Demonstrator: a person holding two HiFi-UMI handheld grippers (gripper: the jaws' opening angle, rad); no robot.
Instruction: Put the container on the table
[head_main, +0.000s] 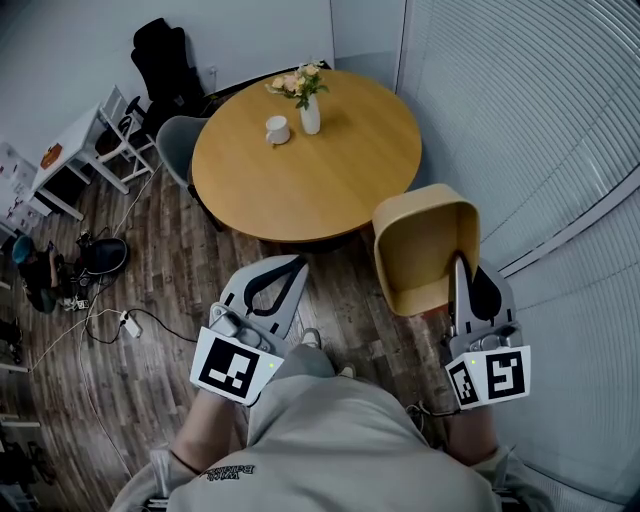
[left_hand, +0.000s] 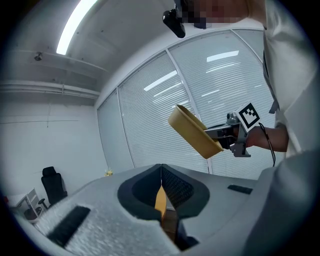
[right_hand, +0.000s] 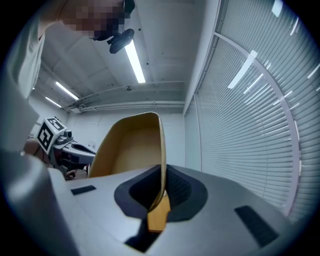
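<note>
A tan plastic container (head_main: 420, 248) hangs in the air just off the near right edge of the round wooden table (head_main: 330, 180), its open side facing me. My right gripper (head_main: 461, 266) is shut on its right wall; in the right gripper view the thin wall (right_hand: 161, 145) runs straight into the closed jaws of that gripper (right_hand: 162, 172). My left gripper (head_main: 298, 264) is shut and holds nothing, low in front of the table. The left gripper view shows its own jaws (left_hand: 161, 168) closed, with the container (left_hand: 195, 132) and the right gripper (left_hand: 226, 134) beyond.
On the table's far side stand a white vase of flowers (head_main: 309, 105) and a white cup (head_main: 277, 129). A grey chair (head_main: 178, 140) and a white chair (head_main: 118, 135) stand to the left. Cables (head_main: 120, 322) lie on the wood floor. A blinded glass wall (head_main: 540, 120) runs along the right.
</note>
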